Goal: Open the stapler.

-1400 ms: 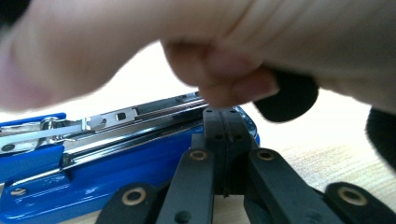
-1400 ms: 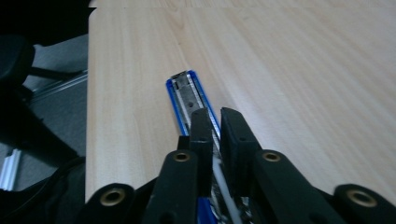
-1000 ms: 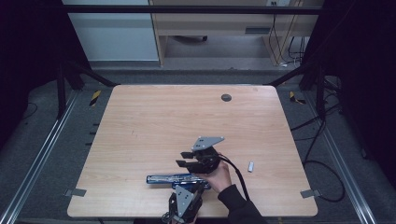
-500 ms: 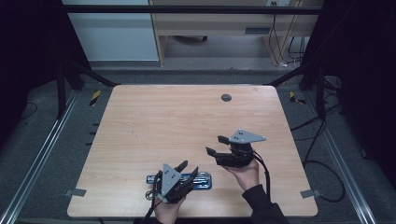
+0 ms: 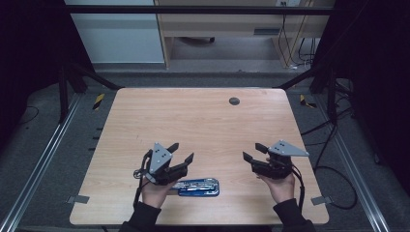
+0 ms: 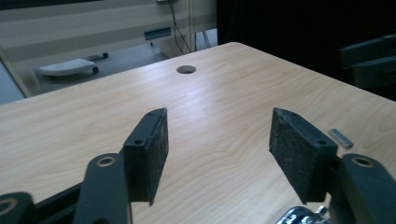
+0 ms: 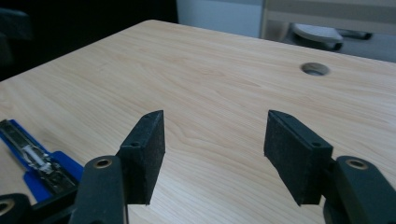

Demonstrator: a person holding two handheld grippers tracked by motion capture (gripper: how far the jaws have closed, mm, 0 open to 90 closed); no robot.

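Jaws of both the left gripper (image 5: 181, 152) and the right gripper (image 5: 254, 152) are being held wide with nothing between them, having just been opening, while the blue stapler (image 5: 199, 186), seemingly released, is lying on the surface (image 5: 203, 121) near its front edge.

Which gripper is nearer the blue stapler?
Left. The left gripper hangs open just above the blue stapler's left end; the right gripper is open too, well off to its right.

Light: dim, cool, from above | brightest: wooden table (image 5: 203, 125), soft sheen around its middle | surroundings: near black at both sides | shadows: faint | blur: high view soft; gripper views blur background and near edges
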